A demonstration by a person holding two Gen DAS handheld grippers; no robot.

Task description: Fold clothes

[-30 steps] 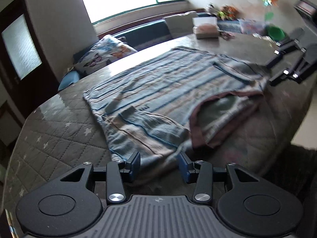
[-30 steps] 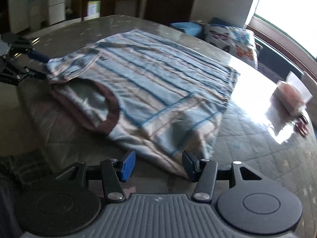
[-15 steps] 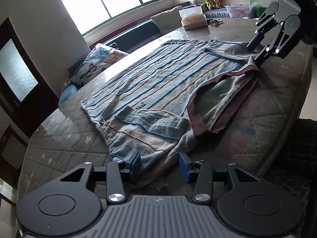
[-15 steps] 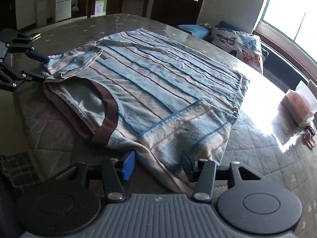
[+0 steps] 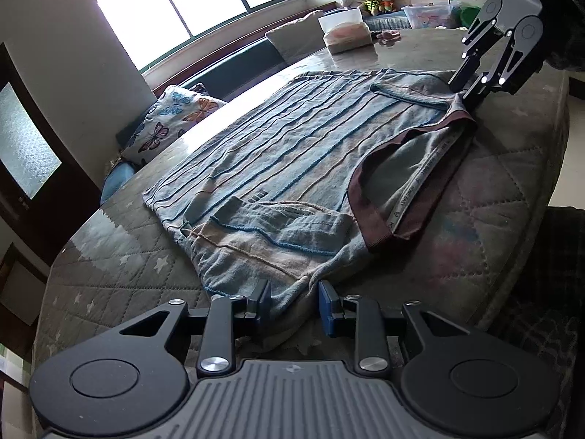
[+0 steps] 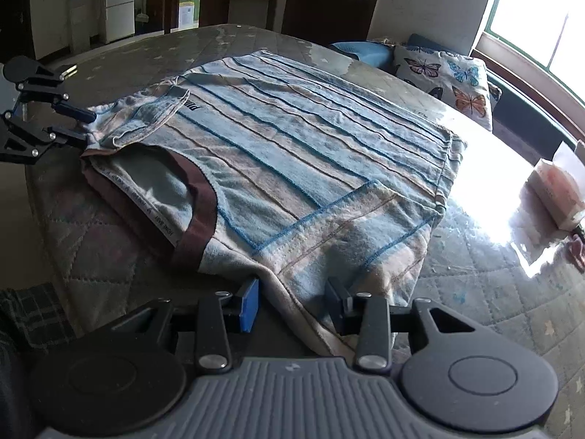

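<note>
While one soft, ribbed striped shirt (image 5: 292, 168) lies flat on the quilted, star-stitched desk (image 5: 120, 267), we see our left gripper (image 5: 294, 301) and right gripper (image 6: 292, 301) closing around its shoulder corners.

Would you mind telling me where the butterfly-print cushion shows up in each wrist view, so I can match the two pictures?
Left wrist view: the butterfly-print cushion sits at the left, beyond the far edge of the striped shirt, under the window.
Right wrist view: the same cushion is at the upper right, past the table's far edge, near the bright window.
Shared landmark: the shirt's brown collar band.
</note>
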